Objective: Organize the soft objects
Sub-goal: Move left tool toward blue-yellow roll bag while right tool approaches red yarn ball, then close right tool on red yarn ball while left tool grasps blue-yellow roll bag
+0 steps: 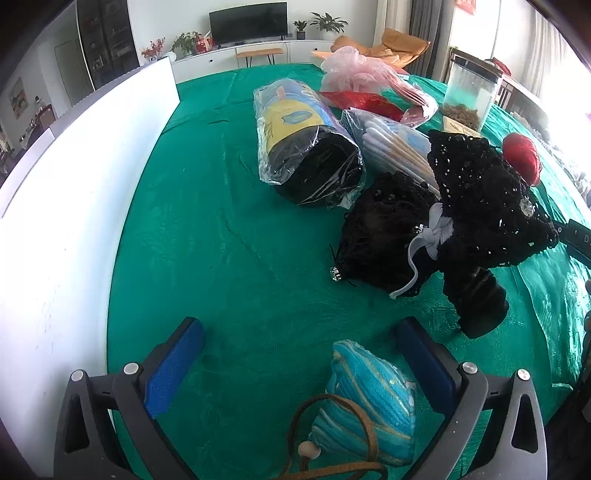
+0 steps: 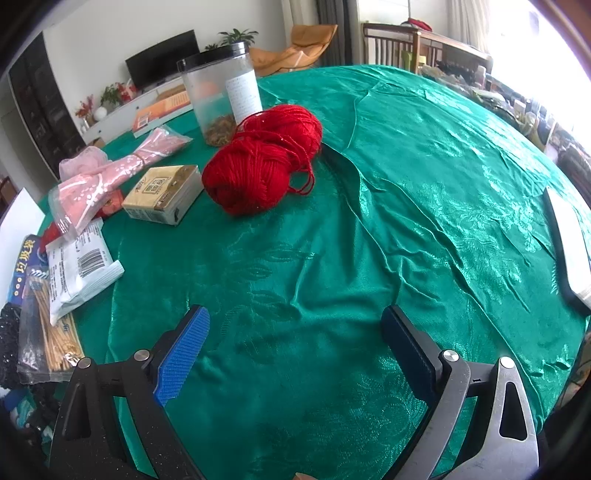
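Both grippers, left gripper (image 1: 299,363) and right gripper (image 2: 295,347), I'm holding wide apart over the green tablecloth (image 2: 406,206); a turquoise pouch (image 1: 369,402) is lying between the left fingers, red yarn (image 2: 258,166) farther off, television (image 1: 248,22) against the far wall.

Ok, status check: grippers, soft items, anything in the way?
Left gripper open, teal pouch between its fingers, ungripped. Right gripper open, empty, red yarn ahead. Clear cloth between; jar behind yarn.

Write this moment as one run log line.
left gripper: open, blue striped fabric pouch between fingers | right gripper: open, empty | red yarn ball: untouched
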Motion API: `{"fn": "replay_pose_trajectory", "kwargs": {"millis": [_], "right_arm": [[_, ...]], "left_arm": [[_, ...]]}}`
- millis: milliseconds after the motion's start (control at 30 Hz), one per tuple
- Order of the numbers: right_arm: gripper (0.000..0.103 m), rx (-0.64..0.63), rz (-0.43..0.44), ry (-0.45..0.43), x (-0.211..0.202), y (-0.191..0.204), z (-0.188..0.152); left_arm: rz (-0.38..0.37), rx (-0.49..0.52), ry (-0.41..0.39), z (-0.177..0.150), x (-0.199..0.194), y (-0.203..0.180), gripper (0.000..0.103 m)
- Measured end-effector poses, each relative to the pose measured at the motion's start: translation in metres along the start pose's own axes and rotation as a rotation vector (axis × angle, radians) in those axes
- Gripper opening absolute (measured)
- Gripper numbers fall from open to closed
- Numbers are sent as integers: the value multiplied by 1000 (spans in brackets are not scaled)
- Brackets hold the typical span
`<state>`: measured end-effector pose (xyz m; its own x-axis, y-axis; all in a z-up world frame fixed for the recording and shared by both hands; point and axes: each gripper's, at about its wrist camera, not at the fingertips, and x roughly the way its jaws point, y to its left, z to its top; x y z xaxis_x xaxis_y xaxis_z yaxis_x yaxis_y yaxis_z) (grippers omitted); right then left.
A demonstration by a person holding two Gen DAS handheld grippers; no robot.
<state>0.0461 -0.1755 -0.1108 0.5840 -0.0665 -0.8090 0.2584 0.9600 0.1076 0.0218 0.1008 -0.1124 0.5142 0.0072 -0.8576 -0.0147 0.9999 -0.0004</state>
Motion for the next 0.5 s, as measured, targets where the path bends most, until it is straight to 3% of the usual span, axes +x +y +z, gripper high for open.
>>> {"fn": "replay_pose_trajectory", "kwargs": {"millis": [200,367,433,500], "right_arm": [[96,-5,-4,1,1,1,0],[96,-66,-70,14,4,10,-2],[96,-3,-1,-1,-2,-3,0],[95,138,140,-58,-12,-28,7]], "left_arm": [[-10,13,4,0,0,0,103],[-51,49,93,3,-1,0,103],[-118,35,107,3,-8,4,103],[-173,12,86,3,-20,9,103]]}}
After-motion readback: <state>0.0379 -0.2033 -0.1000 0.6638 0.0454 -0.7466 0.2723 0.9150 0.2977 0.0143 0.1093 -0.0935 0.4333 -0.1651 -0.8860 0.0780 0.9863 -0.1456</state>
